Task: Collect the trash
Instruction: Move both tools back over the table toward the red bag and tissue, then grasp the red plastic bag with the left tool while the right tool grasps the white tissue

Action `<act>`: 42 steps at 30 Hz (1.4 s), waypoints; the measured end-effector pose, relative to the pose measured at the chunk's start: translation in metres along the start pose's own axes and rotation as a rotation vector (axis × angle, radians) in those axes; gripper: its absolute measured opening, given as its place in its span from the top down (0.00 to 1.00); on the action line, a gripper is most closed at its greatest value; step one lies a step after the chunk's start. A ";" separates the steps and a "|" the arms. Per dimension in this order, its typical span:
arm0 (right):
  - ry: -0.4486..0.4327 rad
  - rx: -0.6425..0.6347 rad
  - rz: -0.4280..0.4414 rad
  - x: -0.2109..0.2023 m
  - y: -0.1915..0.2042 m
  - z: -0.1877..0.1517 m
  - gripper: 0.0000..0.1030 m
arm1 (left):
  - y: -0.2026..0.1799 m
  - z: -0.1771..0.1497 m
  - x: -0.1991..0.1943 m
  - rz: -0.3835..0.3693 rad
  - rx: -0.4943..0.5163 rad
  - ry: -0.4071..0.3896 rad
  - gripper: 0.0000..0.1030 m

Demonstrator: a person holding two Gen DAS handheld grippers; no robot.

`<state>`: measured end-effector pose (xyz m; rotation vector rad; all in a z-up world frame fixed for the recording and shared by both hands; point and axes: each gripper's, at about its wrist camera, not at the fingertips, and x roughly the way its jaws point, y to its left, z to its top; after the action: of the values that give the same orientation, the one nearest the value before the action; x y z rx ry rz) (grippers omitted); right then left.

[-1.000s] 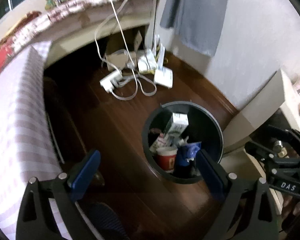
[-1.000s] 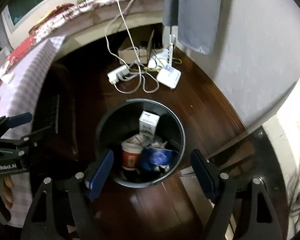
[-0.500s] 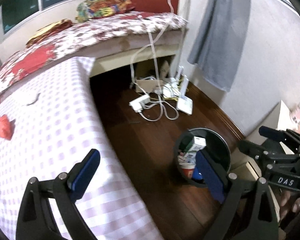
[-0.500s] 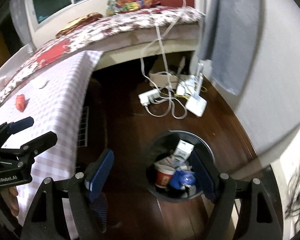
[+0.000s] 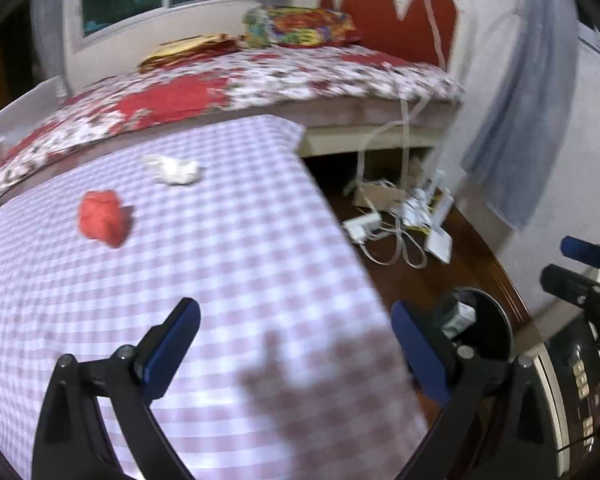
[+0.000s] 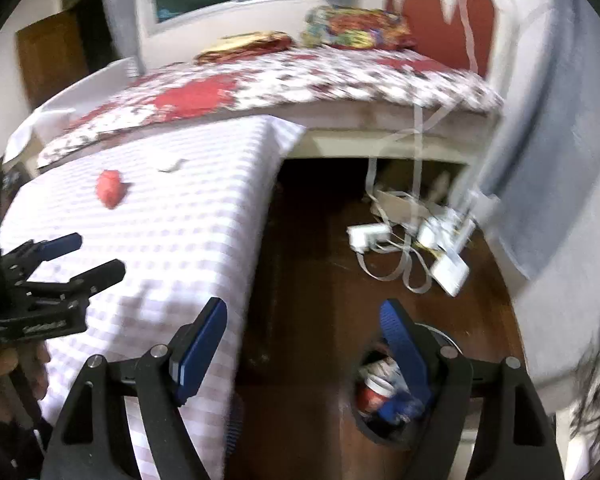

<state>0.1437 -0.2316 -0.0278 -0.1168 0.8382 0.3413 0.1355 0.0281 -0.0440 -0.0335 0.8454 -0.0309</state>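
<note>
Between the blue-padded fingers of the left tool (image 5: 296,332), which stand wide apart and hold nothing, lies only the table (image 5: 240,280), covered by a soft cloth checked in pale purple and white. The right tool (image 6: 304,332) is likewise spread wide and empty, poised over the table's edge and the dark, glossy wooden floor (image 6: 320,280). Beside the table stands a round black trash bin (image 6: 366,426) holding a red paper cup (image 6: 374,392) and crumpled blue wrapping (image 6: 400,402). Farther out on the cloth rests a crumpled red wad (image 5: 102,220), lumpy and roughly fist-shaped; beyond it lies a crumpled white paper (image 5: 174,170), flatter and ragged, apart from the red one. On the floor past the bin sprawl white power strips and looping flat cables (image 6: 404,240). Behind everything runs a bed (image 5: 260,76) with a red-and-white floral quilt.
</note>
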 end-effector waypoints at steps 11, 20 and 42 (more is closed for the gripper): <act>-0.048 -0.250 0.128 0.016 0.098 0.067 0.22 | 0.101 0.006 -0.001 0.145 -0.136 -0.035 0.06; -0.013 -0.383 0.191 0.076 0.157 0.123 0.22 | 0.170 0.030 0.038 0.216 -0.216 -0.016 0.13; 0.191 -0.446 0.246 0.307 0.244 0.195 0.39 | 0.233 0.066 0.169 0.307 -0.243 0.095 0.16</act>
<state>0.3889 0.1200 -0.1188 -0.4692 0.9564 0.7558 0.3004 0.2549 -0.1362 -0.1308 0.9377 0.3614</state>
